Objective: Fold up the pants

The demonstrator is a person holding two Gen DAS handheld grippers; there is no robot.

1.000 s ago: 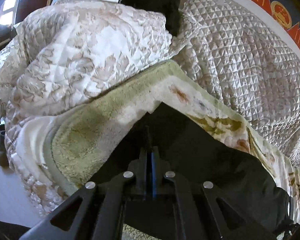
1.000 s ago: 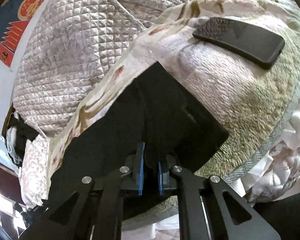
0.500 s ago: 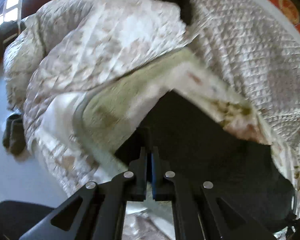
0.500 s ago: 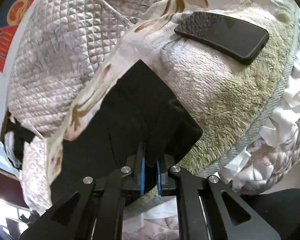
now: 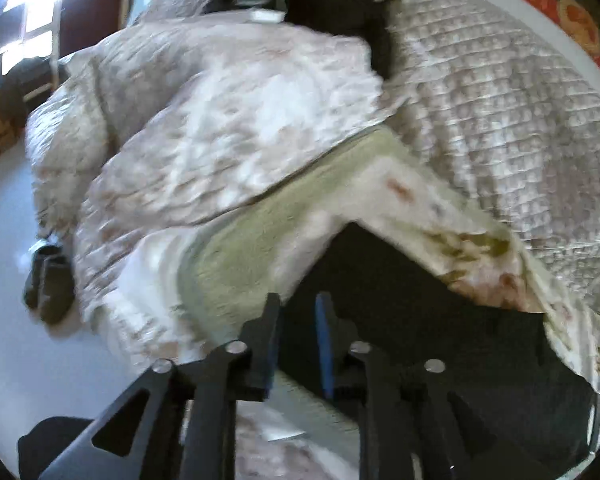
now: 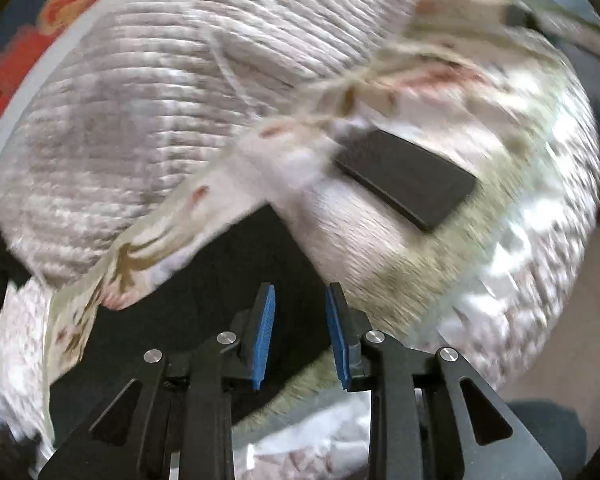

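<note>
- Left gripper [image 5: 298,340]: released, blue-padded fingers parted, nothing between them.
- Right gripper [image 6: 300,332]: released too, pads apart, nothing held.
- Black pants [image 5: 420,312] just ahead of and to the right of the left fingertips, lying flat on the fuzzy green-and-cream blanket [image 5: 240,256].
- From the right wrist, pants [image 6: 204,300] directly ahead and to the left of the tips.
- Dark phone [image 6: 406,178] further ahead, right of the right tongs, on the blanket.
- Quilted bedspread [image 6: 132,120] beyond, to the left.
</note>
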